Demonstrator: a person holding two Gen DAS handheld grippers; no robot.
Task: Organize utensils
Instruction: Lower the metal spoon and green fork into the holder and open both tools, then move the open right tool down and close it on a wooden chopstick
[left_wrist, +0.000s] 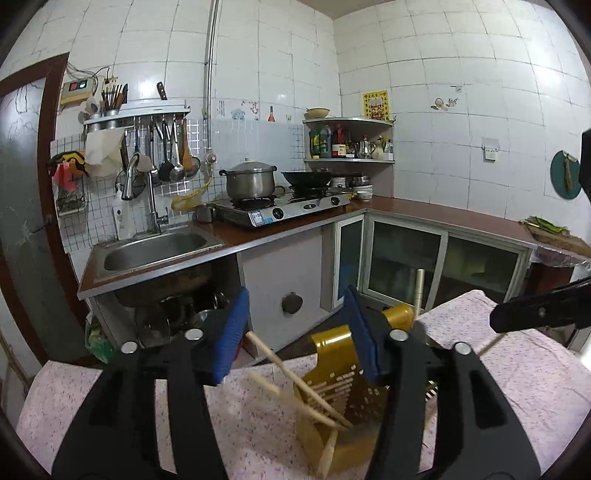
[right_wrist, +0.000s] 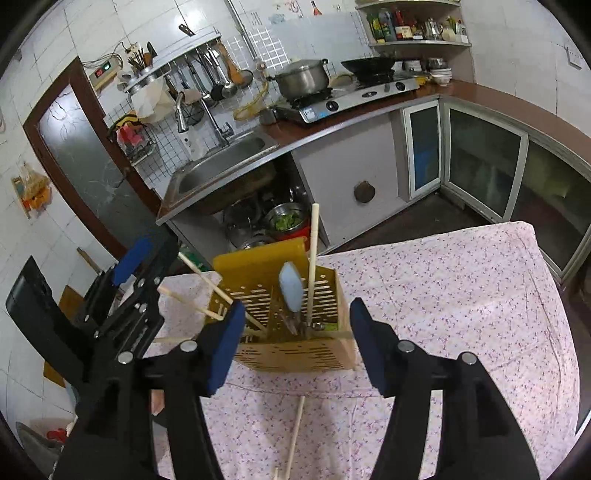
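Note:
A yellow slotted utensil holder stands on a table with a floral cloth. It holds wooden chopsticks, a pale blue spoon, a long cream handle and metal pieces at the bottom. My right gripper is open and empty just in front of the holder. My left gripper is open and empty just above the holder, with chopsticks leaning between its fingers. It also shows in the right wrist view at the holder's left. A loose chopstick lies on the cloth nearer me.
Behind the table is a kitchen counter with a steel sink, a gas stove with a pot and wok, and glass-door cabinets. Pots sit under the sink. The right gripper's arm shows at the right.

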